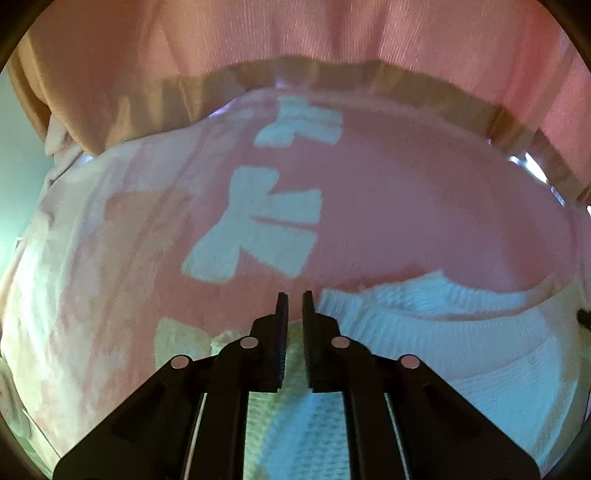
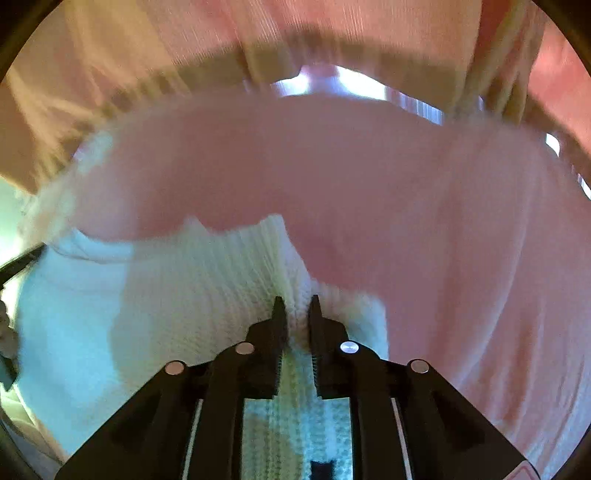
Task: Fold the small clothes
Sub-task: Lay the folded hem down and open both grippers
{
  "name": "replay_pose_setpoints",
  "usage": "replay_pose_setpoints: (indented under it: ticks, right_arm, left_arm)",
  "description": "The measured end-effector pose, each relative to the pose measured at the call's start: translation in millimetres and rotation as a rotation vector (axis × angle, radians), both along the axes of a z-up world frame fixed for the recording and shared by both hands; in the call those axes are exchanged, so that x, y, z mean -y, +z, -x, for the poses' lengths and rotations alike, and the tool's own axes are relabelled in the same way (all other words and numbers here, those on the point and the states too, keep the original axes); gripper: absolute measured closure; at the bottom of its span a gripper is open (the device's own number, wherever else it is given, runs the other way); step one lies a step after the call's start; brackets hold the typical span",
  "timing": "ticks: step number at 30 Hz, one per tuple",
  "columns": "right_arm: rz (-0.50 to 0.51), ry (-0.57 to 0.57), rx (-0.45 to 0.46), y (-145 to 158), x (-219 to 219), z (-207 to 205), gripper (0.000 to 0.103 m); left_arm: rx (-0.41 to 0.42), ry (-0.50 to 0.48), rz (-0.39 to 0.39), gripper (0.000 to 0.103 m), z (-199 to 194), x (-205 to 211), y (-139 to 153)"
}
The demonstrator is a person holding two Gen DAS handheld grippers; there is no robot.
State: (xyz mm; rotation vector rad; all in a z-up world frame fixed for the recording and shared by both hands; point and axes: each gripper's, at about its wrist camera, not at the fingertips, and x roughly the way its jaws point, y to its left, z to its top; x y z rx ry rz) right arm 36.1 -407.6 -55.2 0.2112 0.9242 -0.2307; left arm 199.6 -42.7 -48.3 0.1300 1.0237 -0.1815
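A small pink knitted sweater [image 1: 388, 206] with white bow shapes [image 1: 258, 229] and a white ribbed collar [image 1: 424, 332] fills the left wrist view. My left gripper [image 1: 294, 299] is shut on the sweater's white edge beside the collar. In the right wrist view the same pink sweater [image 2: 369, 177] hangs in front, blurred. My right gripper [image 2: 295, 304] is shut on the white ribbed collar [image 2: 207, 280], with cloth bunched between the fingers.
The person's pink ribbed top [image 1: 295, 29] hangs close behind the sweater in both views, also seen in the right wrist view [image 2: 166, 37]. A strip of bright surface [image 2: 354, 83] shows between them.
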Motion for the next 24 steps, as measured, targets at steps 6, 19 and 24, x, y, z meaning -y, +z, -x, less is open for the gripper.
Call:
replay_pose_setpoints:
  ticks: [6,19,24]
  right_arm:
    - [0.027,0.026,0.188,64,-24,72,0.07]
    - [-0.305,-0.089,0.05,-42,-34,194,0.042]
    - [-0.31,-0.09,0.067,-49,-37,190,0.09]
  left_arm:
    - [0.118,0.026,0.143,0.041,49,-40,56]
    - [-0.056,0.048,0.188,0.027,176,-85,-17]
    - [-0.085,0.043,0.182,0.051,175,-78,-28]
